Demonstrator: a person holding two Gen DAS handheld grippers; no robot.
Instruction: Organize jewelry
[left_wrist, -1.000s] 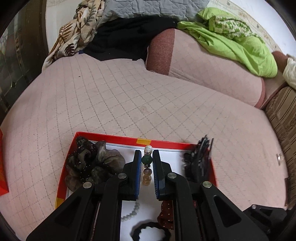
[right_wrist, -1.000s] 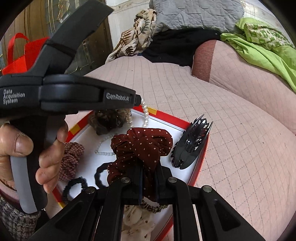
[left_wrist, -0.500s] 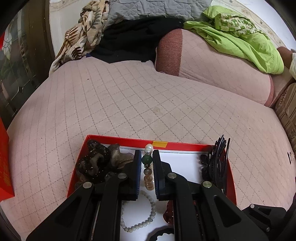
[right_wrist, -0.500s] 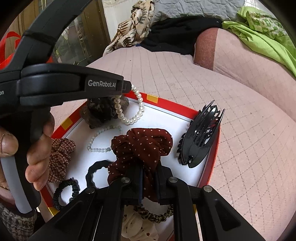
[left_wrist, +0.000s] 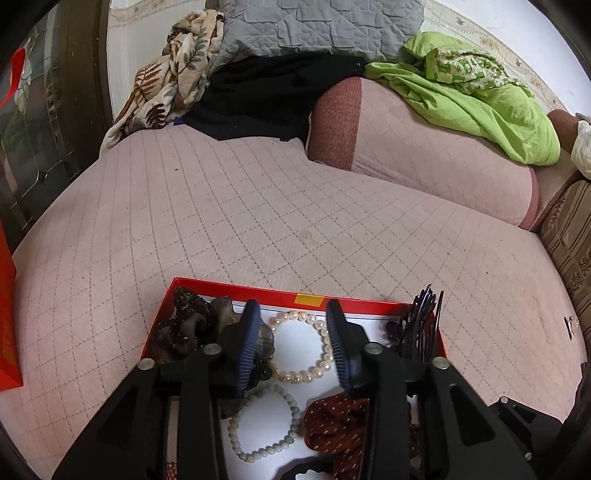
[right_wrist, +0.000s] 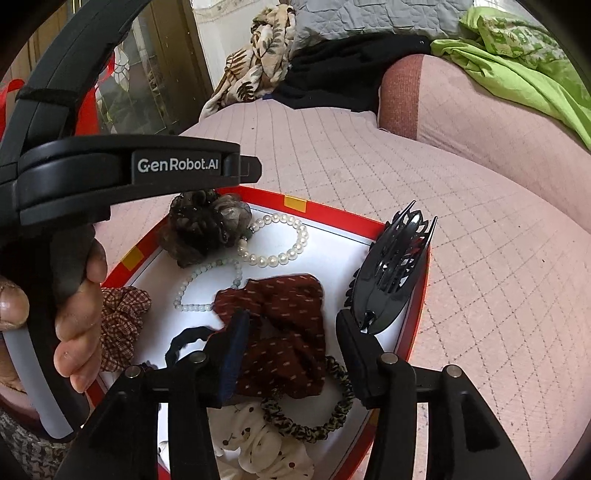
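Note:
A red-rimmed white tray (left_wrist: 236, 291) (right_wrist: 391, 225) lies on the pink quilted bed. A pearl bracelet (left_wrist: 299, 369) (right_wrist: 280, 254) lies in it, below my open, empty left gripper (left_wrist: 293, 341). A pale green bead bracelet (left_wrist: 258, 443) (right_wrist: 199, 284) lies nearer. My right gripper (right_wrist: 291, 343) is open over the dark red dotted scrunchie (right_wrist: 284, 332) (left_wrist: 340, 428), which rests in the tray. A black claw clip (right_wrist: 391, 273) (left_wrist: 421, 328) stands at the tray's right side. The left gripper's body (right_wrist: 129, 173) fills the right wrist view's left.
A dark brown scrunchie (left_wrist: 188, 328) (right_wrist: 203, 225) sits in the tray's far left corner. A checked scrunchie (right_wrist: 122, 321), a leopard hair tie (right_wrist: 317, 417), a black hair tie (right_wrist: 184, 339) and a white printed scrunchie (right_wrist: 266, 446) lie nearer. Pillows and clothes (left_wrist: 461, 85) pile at the back.
Both grippers have opened. The left let go of the pearl bracelet, which now lies in the tray. The right let go of the dark red scrunchie, which settled flat.

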